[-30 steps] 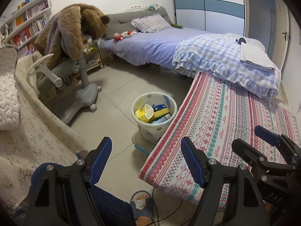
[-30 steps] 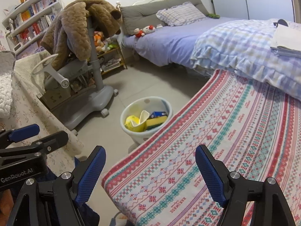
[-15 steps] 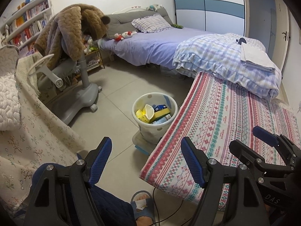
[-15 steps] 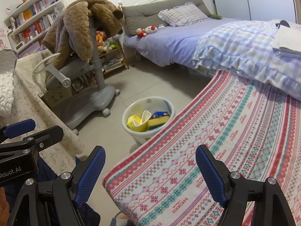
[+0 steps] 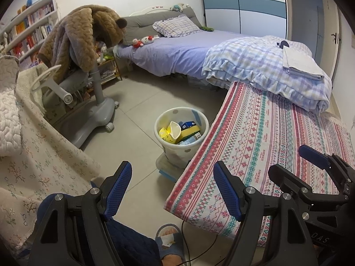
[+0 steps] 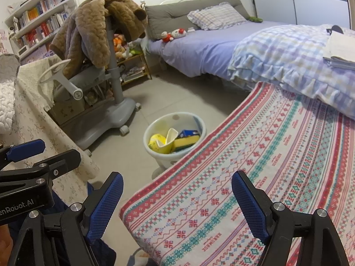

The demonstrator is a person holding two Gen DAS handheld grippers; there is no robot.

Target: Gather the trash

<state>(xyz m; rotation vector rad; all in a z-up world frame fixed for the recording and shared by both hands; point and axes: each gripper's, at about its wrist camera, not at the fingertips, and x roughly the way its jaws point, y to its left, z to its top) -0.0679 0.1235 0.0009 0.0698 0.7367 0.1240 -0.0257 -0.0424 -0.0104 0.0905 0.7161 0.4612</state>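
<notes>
Left gripper (image 5: 172,188) gapes empty over the floor (image 5: 137,119); trash-filled bin (image 5: 177,153) touches the striped tabletop (image 5: 266,137).

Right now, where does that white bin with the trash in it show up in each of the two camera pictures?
Left wrist view: the white bin stands on the floor just left of centre, against the patterned cloth's edge.
Right wrist view: the bin sits at centre, its near side hidden behind that cloth.
Shared landmark: the grey chair draped with a brown coat, left of the bin.
</notes>
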